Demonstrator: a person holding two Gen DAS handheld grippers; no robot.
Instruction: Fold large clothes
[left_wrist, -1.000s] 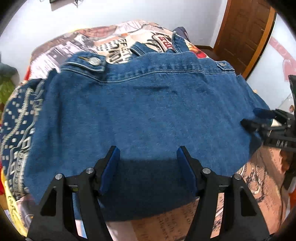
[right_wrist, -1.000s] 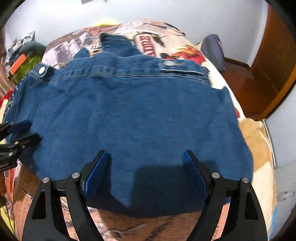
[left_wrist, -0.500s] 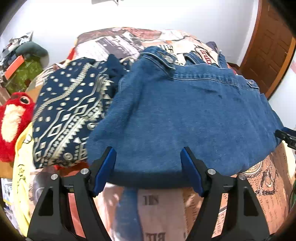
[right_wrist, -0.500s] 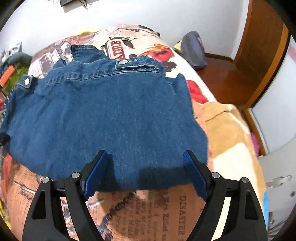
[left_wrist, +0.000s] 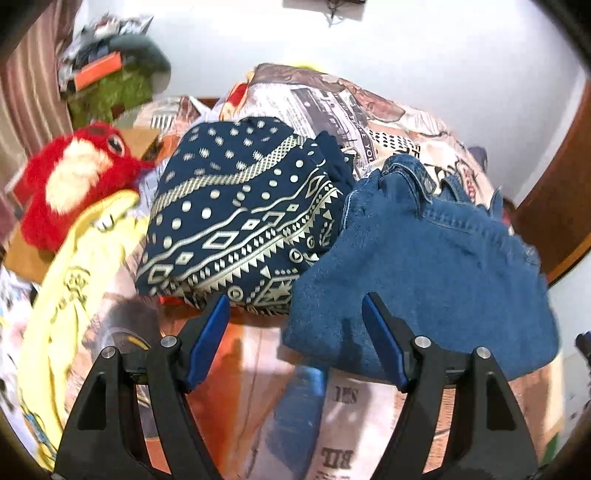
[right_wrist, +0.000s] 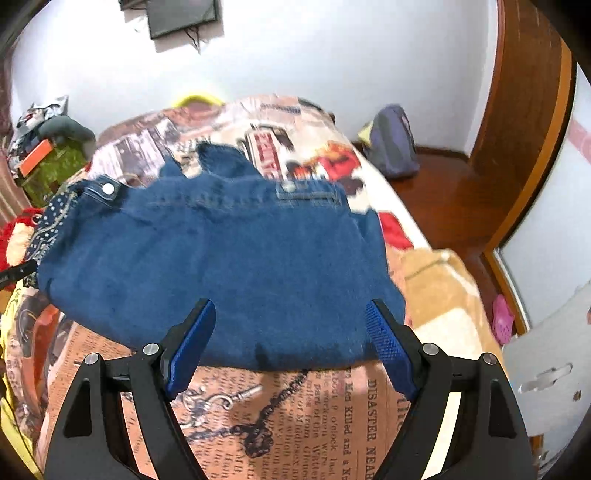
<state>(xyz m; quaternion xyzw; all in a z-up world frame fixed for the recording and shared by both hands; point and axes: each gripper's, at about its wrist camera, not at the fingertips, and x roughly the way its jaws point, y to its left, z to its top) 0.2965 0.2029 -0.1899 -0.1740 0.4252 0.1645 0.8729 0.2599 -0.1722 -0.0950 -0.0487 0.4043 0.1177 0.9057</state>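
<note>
A folded blue denim garment (right_wrist: 221, 266) lies flat on the printed bedspread (right_wrist: 295, 413); it also shows in the left wrist view (left_wrist: 424, 280) at the right. My right gripper (right_wrist: 291, 347) is open and empty, just short of the denim's near edge. My left gripper (left_wrist: 295, 339) is open and empty, off the denim's left corner, facing a folded navy patterned garment (left_wrist: 240, 221) that lies beside the denim.
A red plush toy (left_wrist: 74, 177) and a yellow printed cloth (left_wrist: 74, 280) lie left of the navy garment. A cluttered shelf with green items (left_wrist: 110, 85) stands at the back left. A wooden door (right_wrist: 524, 129) and a dark bag (right_wrist: 391, 144) are on the right.
Both grippers have drawn back off the denim. The left one has swung left, bringing the navy garment and red plush into view. Both stay open.
</note>
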